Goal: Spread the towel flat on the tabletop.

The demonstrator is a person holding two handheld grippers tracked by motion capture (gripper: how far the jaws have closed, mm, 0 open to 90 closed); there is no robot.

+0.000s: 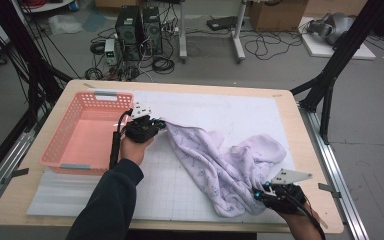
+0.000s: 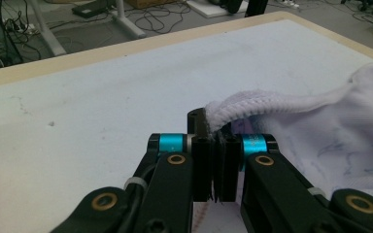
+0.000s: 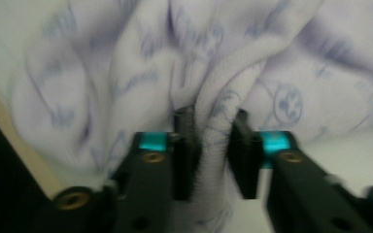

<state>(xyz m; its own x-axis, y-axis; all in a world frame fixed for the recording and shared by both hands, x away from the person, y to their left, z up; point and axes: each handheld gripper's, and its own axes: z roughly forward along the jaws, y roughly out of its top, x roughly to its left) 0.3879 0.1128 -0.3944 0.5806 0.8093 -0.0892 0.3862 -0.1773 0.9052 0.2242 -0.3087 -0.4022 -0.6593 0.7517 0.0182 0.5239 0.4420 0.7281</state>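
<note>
Broadly, the counter is a pale wooden top with a white gridded mat laid over most of it. On its left part stands a pink plastic basket with latticed walls, its long side running away from the person.

Across the mat lies the lilac garment, a soft printed cloth, partly stretched and partly heaped. Its long axis runs on a diagonal, from the far left by the basket's near-right corner down toward the counter's near right edge. The upper left end is drawn into a narrow tail that points at the basket; the body widens toward the right, where a bunched fold sits near the right edge, and the lower end reaches almost to the near edge of the mat.

A dark sleeve comes in from the bottom and leads to the left gripper, just beside the basket. In the left gripper view its jaws are pressed together on the ribbed hem of the garment, which rises out of them and trails off to the right.

At the near right, the right gripper meets the garment's lower end. In the right gripper view, which is blurred, its jaws stand partly apart with a ridge of cloth between them; whether the pads bear on it I cannot tell.
</note>
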